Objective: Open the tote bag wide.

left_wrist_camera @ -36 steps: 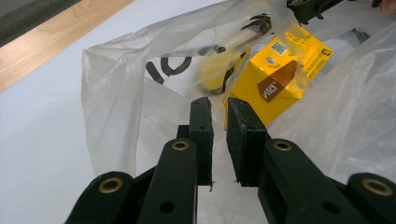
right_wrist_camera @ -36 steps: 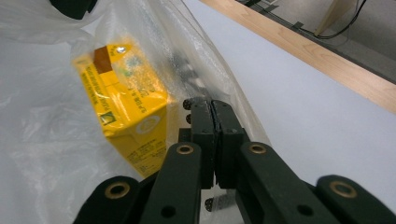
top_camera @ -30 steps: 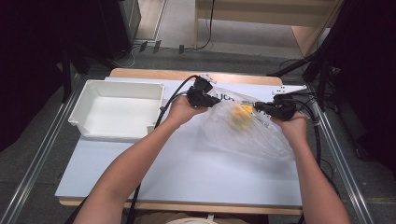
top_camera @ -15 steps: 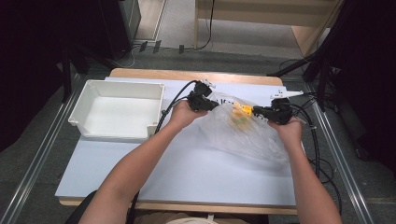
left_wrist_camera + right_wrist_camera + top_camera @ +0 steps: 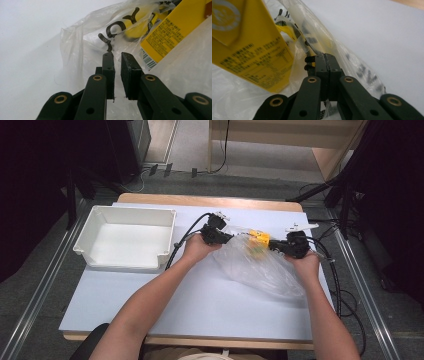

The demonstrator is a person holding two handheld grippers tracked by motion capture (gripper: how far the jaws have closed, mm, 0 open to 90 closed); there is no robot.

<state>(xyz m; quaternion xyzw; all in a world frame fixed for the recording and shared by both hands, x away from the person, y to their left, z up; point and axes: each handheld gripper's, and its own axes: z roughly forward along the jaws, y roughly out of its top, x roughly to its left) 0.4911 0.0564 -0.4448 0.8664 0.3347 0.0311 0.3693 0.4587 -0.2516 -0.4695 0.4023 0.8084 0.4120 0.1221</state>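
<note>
Nearest the camera in the high view: two forearms entering from the bottom edge, reaching forward over the pale tabletop (image 5: 150,315). Farther on, clear plastic bag (image 5: 260,267) lying on the right half of the tabletop, crumpled, its mouth end raised between the two grippers. Yellow carton (image 5: 259,239) visible inside the bag near that upper edge, between the grippers. Left gripper (image 5: 223,237) at the bag's left edge; in the left gripper view (image 5: 117,67) jaws nearly together with a narrow gap, bag film lying in and around that gap; firm pinch not confirmable. Right gripper (image 5: 280,247) at the bag's right edge; in the right gripper view (image 5: 326,63) jaws pressed together, pinching the bag film. Left of the left hand, well apart from the bag: white bin (image 5: 82,242). Beyond the tabletop: grey floor, cables.
</note>
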